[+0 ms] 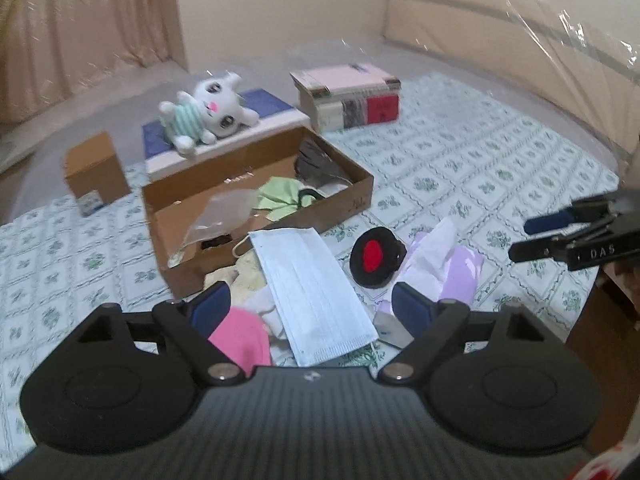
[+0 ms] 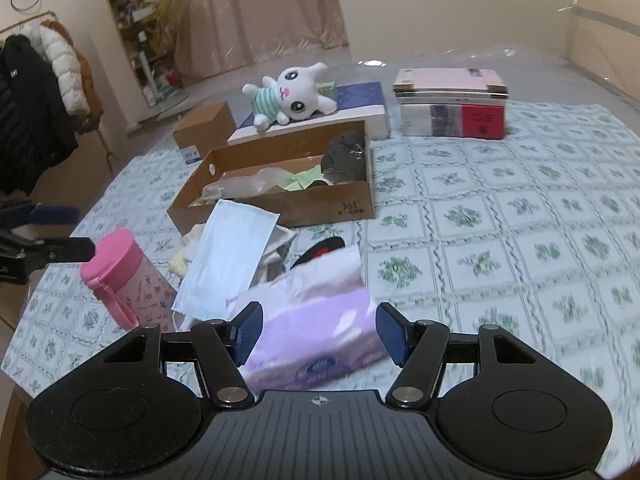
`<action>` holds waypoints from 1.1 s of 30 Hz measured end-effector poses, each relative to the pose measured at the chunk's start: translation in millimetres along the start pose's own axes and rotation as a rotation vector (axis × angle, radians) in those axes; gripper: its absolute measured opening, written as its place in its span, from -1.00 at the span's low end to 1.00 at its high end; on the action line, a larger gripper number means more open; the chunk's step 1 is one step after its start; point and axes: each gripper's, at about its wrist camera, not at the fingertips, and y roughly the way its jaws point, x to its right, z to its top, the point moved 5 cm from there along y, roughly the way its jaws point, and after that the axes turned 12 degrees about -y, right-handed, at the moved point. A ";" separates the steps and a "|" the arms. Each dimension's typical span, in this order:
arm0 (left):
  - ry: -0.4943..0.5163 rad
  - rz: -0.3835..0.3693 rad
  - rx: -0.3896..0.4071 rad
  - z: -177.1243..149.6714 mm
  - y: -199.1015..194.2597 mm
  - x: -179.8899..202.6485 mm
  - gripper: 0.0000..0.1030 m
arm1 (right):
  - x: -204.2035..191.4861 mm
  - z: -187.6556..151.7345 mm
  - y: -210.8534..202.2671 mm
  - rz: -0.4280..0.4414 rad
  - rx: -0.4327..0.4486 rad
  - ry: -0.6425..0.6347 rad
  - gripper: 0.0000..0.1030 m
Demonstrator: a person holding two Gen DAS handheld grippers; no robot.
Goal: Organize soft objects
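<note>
I read "361°" printed on the near wall of the open cardboard box [image 2: 280, 196] in the right wrist view, and "DAS" on the right hand-held gripper [image 1: 532, 236] where it enters the left wrist view at 3 o'clock; the label on the red-spined book [image 2: 452, 118] is too blurred to read. Only the right wrist view shows the coats [image 2: 36, 92] hanging at 9 o'clock, the shelf [image 2: 136, 12] at 11 o'clock and the whole pink bottle [image 2: 126, 280]; only the left wrist view shows the black disc with a red centre [image 1: 374, 258] in full. My left hand-held gripper [image 1: 310, 306] stands wide, holding nothing, with the blue face mask [image 1: 312, 292] lying on the bed between its pads, toward 12 o'clock, over a heap of pale cloths [image 1: 248, 280]. My right hand-held gripper [image 2: 320, 334] in its own view is also wide, holding nothing; the purple tissue pack [image 2: 316, 340] lies between its fingers and I cannot tell whether they touch it. The white plush toy [image 1: 208, 114] lies on a blue-topped box [image 1: 264, 108] at 12 o'clock behind the cardboard box, well apart from both.
</note>
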 end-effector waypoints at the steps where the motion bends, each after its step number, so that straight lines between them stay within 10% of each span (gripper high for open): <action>1: 0.004 -0.011 -0.031 8.1 9.1 -3.0 0.64 | 3.8 6.5 5.1 0.014 -0.012 -0.008 0.22; 13: -0.027 -0.025 -0.266 70.2 108.8 -44.9 0.42 | 43.6 71.2 81.5 0.110 -0.109 -0.040 0.21; 33: -0.022 -0.016 -0.528 60.1 217.6 -51.8 -0.23 | 62.0 82.4 178.6 0.178 -0.272 -0.051 0.21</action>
